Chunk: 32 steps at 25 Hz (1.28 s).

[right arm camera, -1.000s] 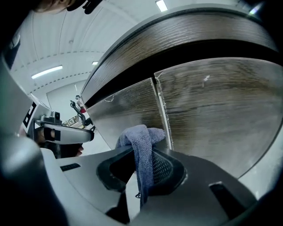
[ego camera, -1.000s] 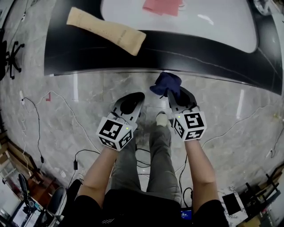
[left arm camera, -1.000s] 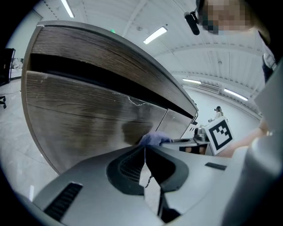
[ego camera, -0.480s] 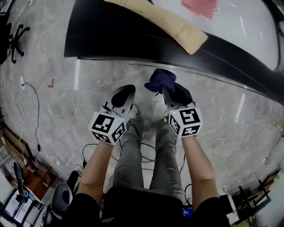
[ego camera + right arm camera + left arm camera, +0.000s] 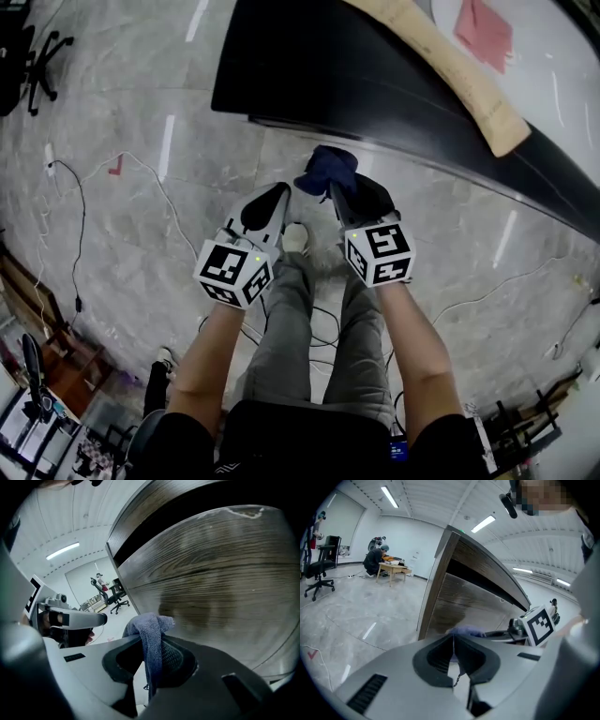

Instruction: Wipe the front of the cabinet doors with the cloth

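Right gripper [image 5: 152, 651] clamped on cloth [image 5: 151, 623] — cloth bunched at its tip, just short of the door [image 5: 220, 583], which lies straight ahead. Left gripper [image 5: 453, 644] pressed together, empty — farther from the door.

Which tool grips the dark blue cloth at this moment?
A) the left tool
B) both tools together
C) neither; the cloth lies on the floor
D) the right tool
D: the right gripper view shows the right tool shut on the cloth, while the left tool is shut with nothing between its jaws.
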Available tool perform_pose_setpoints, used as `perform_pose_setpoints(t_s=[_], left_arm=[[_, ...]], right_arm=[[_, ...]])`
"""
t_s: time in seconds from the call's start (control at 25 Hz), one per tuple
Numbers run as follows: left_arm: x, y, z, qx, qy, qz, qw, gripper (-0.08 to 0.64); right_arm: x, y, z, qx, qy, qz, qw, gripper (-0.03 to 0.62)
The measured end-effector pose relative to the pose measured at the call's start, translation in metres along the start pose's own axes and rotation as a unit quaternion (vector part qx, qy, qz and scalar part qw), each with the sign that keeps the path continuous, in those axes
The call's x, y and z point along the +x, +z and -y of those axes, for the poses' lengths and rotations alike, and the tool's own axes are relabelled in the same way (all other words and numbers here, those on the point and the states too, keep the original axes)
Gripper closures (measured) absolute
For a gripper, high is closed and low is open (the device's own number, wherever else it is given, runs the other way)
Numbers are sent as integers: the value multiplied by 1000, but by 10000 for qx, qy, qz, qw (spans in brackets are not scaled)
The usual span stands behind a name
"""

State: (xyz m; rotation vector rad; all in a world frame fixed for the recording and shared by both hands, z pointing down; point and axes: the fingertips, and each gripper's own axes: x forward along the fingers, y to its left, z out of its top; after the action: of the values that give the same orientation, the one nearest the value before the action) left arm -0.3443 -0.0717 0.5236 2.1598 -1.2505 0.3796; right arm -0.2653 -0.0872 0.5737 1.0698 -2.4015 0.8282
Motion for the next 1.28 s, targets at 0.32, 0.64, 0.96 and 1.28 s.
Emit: perform_pose_setpoints(t_s=[0.32,0.64,0.96,1.28], left_arm=[[-14,-15,-42,47,-75,-209,9997,543],[-13,-17,-55,34,2,-251,9997,543],[11,-10,-19,71,-111,-235,9996,543],[55,-20,57,142,-500,-366,9980,543]], right_arm=[[57,0,-32,-23,85,-90,9999,522],[68,2,-25,24,0,-76,10000,522],[26,0,18,30,-194,-41,9998,522],[-32,-18,84,164,-501,-19,9986,522]])
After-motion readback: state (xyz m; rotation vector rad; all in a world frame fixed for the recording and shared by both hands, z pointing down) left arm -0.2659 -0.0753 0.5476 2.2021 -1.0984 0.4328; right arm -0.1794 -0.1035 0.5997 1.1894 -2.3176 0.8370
